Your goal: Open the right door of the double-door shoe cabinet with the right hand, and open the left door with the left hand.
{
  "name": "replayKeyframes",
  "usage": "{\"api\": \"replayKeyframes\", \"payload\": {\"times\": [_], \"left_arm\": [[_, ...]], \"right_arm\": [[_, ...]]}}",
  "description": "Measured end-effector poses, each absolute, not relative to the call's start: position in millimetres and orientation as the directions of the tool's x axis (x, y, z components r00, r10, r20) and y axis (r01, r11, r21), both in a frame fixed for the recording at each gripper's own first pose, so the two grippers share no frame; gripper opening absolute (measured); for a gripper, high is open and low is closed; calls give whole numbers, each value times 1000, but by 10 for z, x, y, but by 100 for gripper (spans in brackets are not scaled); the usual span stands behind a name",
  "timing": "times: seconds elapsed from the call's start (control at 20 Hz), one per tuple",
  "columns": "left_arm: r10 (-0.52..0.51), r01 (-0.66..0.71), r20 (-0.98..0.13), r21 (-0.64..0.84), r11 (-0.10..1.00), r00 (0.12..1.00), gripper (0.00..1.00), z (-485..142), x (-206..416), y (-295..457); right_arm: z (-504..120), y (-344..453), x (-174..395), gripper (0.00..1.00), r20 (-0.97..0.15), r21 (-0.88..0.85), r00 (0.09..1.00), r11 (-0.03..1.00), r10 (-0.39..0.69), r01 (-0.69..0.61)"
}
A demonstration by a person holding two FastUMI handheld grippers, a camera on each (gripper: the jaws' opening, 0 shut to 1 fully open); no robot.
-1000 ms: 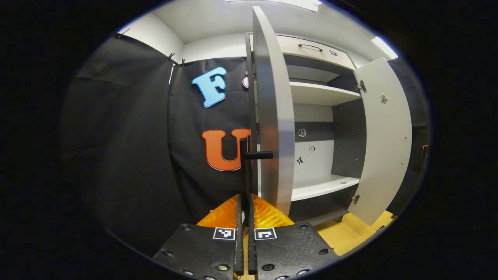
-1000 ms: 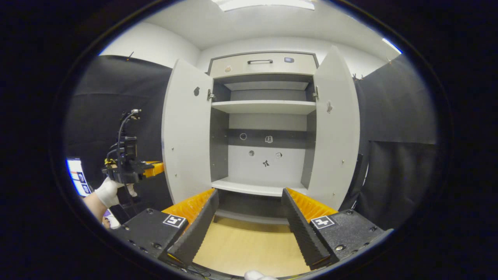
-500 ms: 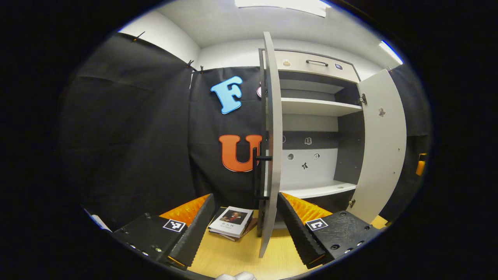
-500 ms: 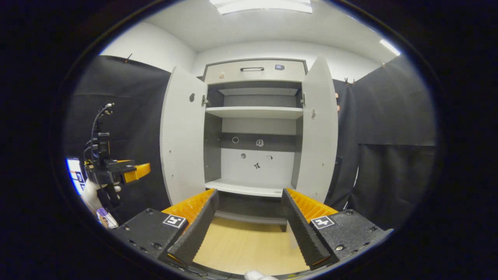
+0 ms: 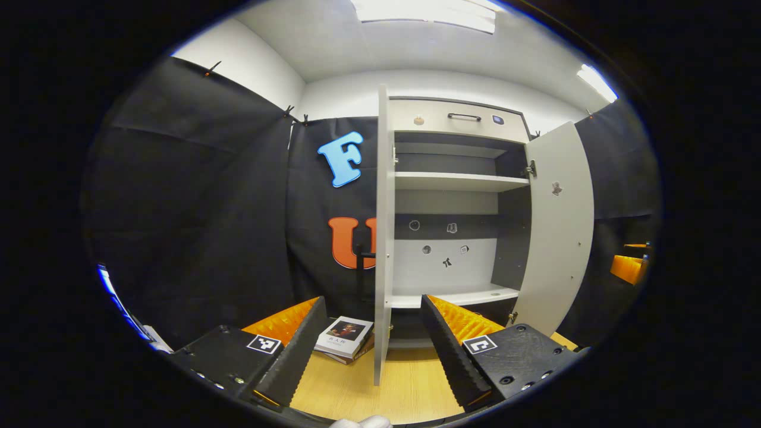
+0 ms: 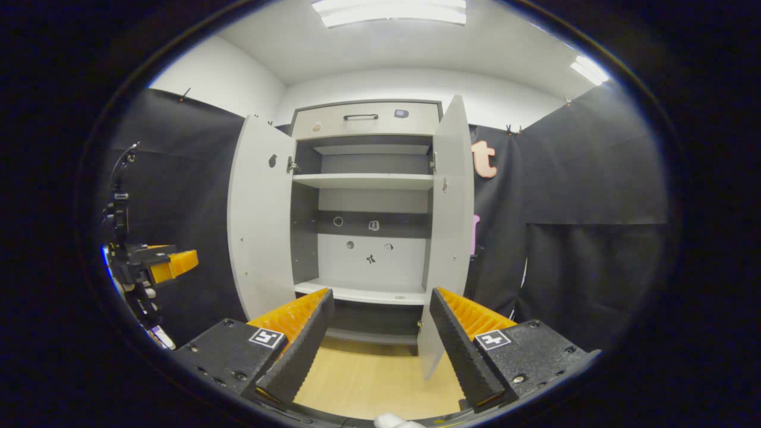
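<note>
In the left gripper view the left gripper (image 5: 371, 351) has its jaws spread wide and grips nothing; the shoe cabinet (image 5: 455, 205) stands upright ahead, its long axis vertical, both doors swung out; the left door (image 5: 383, 238) is seen edge-on, its free edge pointing straight back at the camera and coming down between the two fingers, apart from both; its dark bar handle (image 5: 360, 270) runs vertically on the outer face, just left of that edge; a small stack of books (image 5: 343, 337) lies on the wooden floor (image 5: 380, 389) between the fingers, left of the door; the right door (image 5: 559, 226) stands open, beyond the right finger.

In the right gripper view the right gripper (image 6: 380, 345) is likewise wide open and empty; the cabinet faces it, bare shelves showing above the gap; the right door's lower corner hangs just inside the right finger; the left door stands open beyond the left finger; farther left the other gripper shows, well apart from the cabinet.
</note>
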State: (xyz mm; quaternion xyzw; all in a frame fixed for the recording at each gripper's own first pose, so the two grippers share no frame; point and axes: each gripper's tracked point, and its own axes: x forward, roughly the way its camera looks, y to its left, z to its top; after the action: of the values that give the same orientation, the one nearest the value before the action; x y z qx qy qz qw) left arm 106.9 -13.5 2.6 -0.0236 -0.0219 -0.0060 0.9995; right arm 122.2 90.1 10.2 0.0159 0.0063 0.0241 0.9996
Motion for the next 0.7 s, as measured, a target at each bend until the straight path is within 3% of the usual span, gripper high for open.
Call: {"api": "replayKeyframes", "payload": {"times": [0.7], "left_arm": [[-43, 43, 18, -7, 999, 999, 94, 66, 611, -1148]], "right_arm": [[31, 163, 1285, 100, -19, 59, 1000, 998, 11, -10]]}}
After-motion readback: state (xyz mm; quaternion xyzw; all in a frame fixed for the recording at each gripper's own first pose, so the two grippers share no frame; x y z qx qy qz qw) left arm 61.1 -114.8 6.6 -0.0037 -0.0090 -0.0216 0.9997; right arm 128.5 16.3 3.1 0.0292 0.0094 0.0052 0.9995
